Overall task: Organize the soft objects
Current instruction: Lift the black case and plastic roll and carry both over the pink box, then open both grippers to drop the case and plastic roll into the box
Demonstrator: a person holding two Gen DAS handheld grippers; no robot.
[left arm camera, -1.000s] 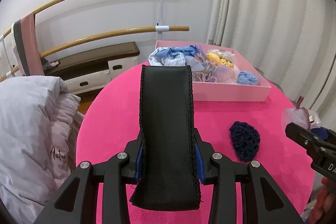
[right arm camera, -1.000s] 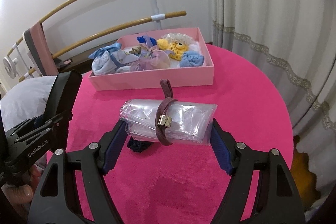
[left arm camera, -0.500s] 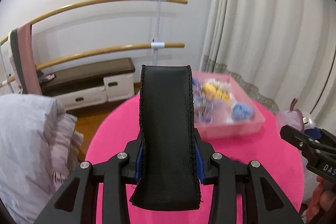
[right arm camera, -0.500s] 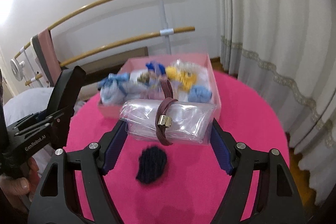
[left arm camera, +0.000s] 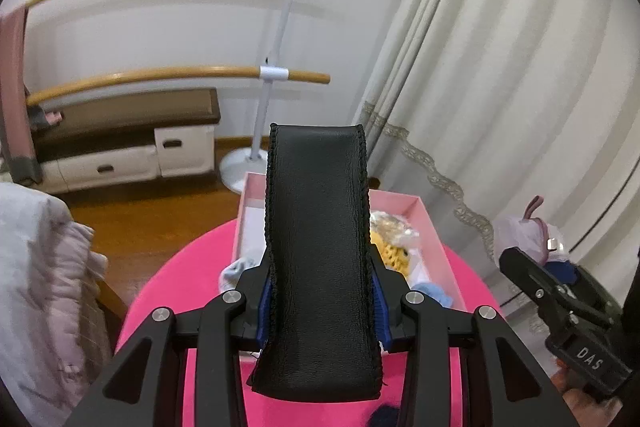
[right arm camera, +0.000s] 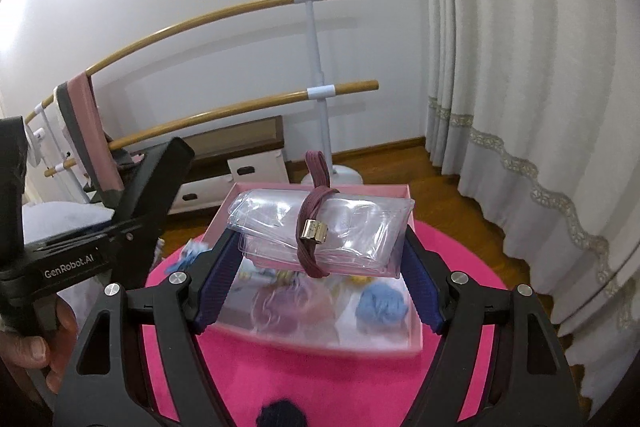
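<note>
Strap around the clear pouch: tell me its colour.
Maroon strap with a gold metal clasp, clearest in the right wrist view.

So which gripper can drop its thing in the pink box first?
Probably the right gripper: its clear pouch hangs right over the pink box. The left gripper is also near with its black strap.

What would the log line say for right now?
left gripper: shut on black leather strip | right gripper: shut on clear pouch | pink box: holds soft items | dark knit piece: on table
</note>
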